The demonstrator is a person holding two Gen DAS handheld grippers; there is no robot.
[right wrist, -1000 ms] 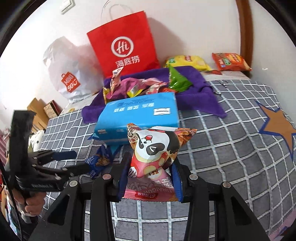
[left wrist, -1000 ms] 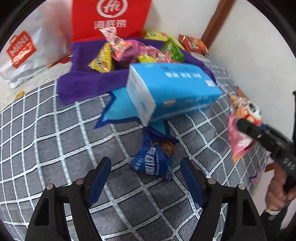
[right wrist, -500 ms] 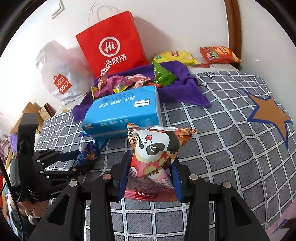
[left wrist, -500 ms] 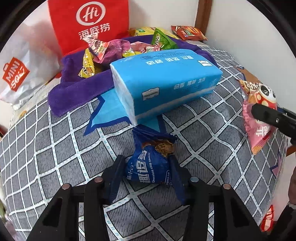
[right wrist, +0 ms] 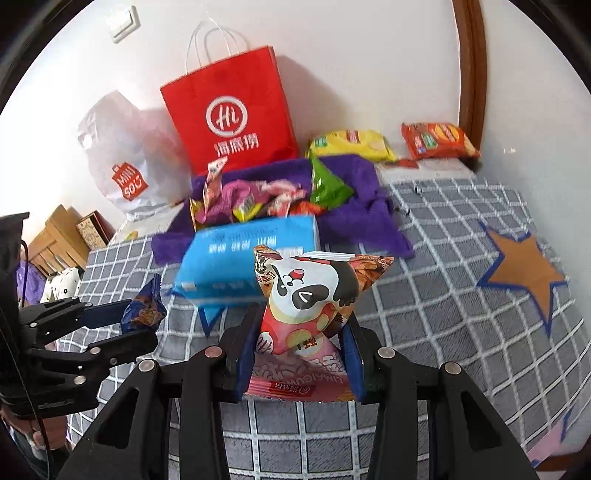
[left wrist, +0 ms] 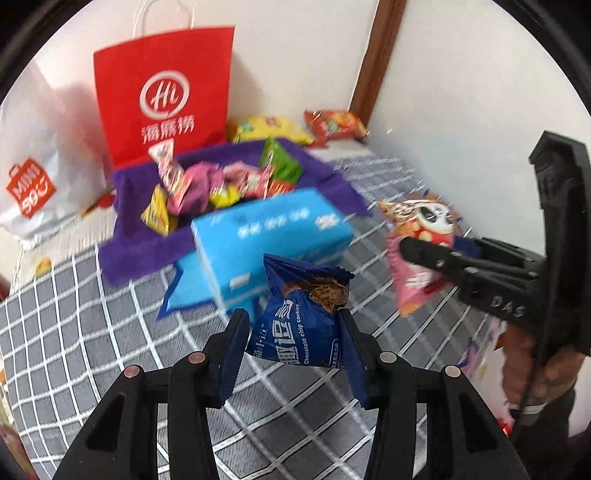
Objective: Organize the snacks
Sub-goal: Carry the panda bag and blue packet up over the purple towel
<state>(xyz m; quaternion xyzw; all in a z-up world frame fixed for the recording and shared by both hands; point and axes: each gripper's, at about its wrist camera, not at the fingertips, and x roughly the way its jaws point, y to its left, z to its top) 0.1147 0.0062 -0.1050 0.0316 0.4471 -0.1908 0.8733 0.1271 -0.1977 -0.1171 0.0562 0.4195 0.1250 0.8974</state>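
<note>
Snacks fill both tools. The left tool pinches a shiny blue cookie packet, crinkly and puffed, with a saw-tooth top edge, held up above the bed. The right tool squeezes a smooth pink panda packet, plump like a small pillow, also held above the bed.

The bed cover is soft grey cloth with white grid lines and a big orange star on the right side. A blue tissue pack, blocky and wrapped in plastic, lies in the middle, just past both held packets. Beyond it a fuzzy purple towel carries a heap of small bright snack packets. A stiff red paper bag stands against the far wall, with a thin white plastic bag to its left. A yellow chip bag and an orange chip bag lie in the far right corner.

The left wrist view shows the words "Chocolate chip cookies" on the blue packet and the panda packet from the side. Only the right wrist view shows the star, a white wall switch up high, and brown boxes at far left.
</note>
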